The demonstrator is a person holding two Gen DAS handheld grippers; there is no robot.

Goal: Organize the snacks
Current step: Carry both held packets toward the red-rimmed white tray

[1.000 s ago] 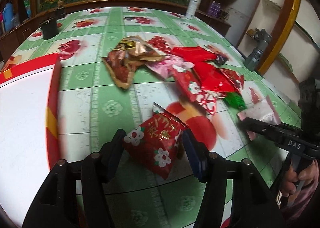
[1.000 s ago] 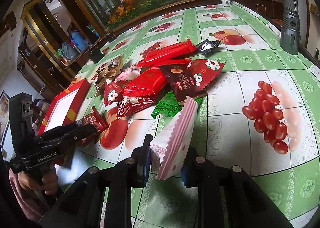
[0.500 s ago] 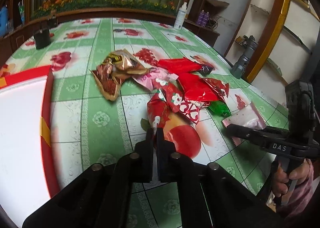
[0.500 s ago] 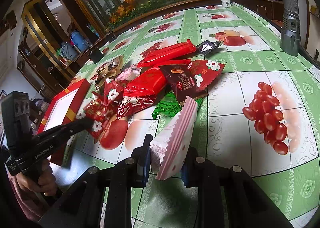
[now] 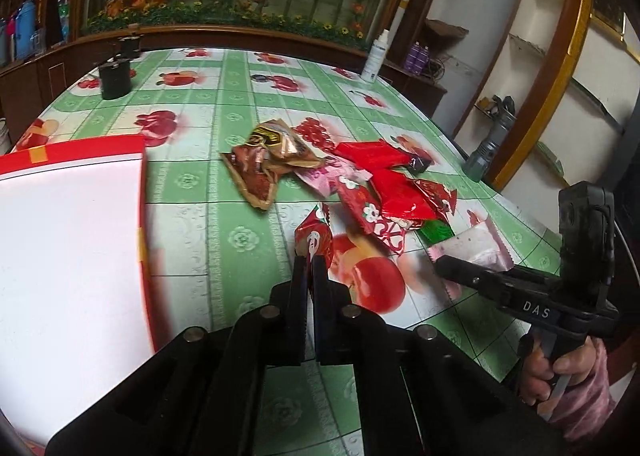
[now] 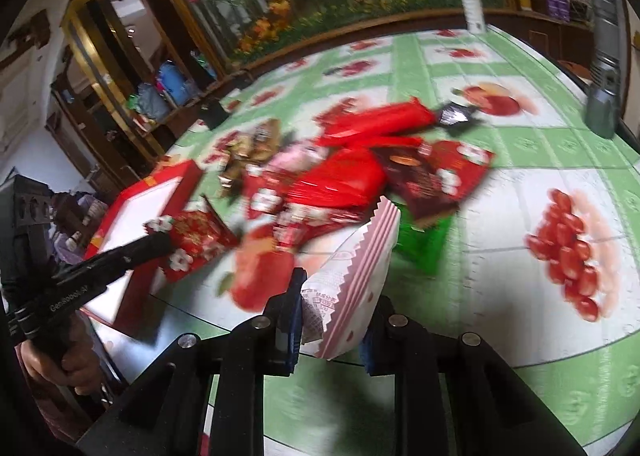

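We judge the job barely begun: the white floor of the red box shows nothing inside where we can see it, and most snacks lie in a pile on the table, ahead and right of our left gripper. That gripper is pinched nearly closed on a red packet with white flowers, held by its near edge and lifted off the cloth, the box lying just to its left. Our right gripper grips a pink-striped white packet between fingers set moderately apart; the packet stands on edge, tilted, its zigzag seam pointing away from us. The pile sits directly beyond it, and the box is off to its far left, past the left gripper, seen here with the red packet at its tip. Both tools are held low, pointing forward and slightly down across the table, each hand wrapped round its handle; the right view is smeared, so we take that hand to be moving. Both packets must yet reach the box, then the pile.
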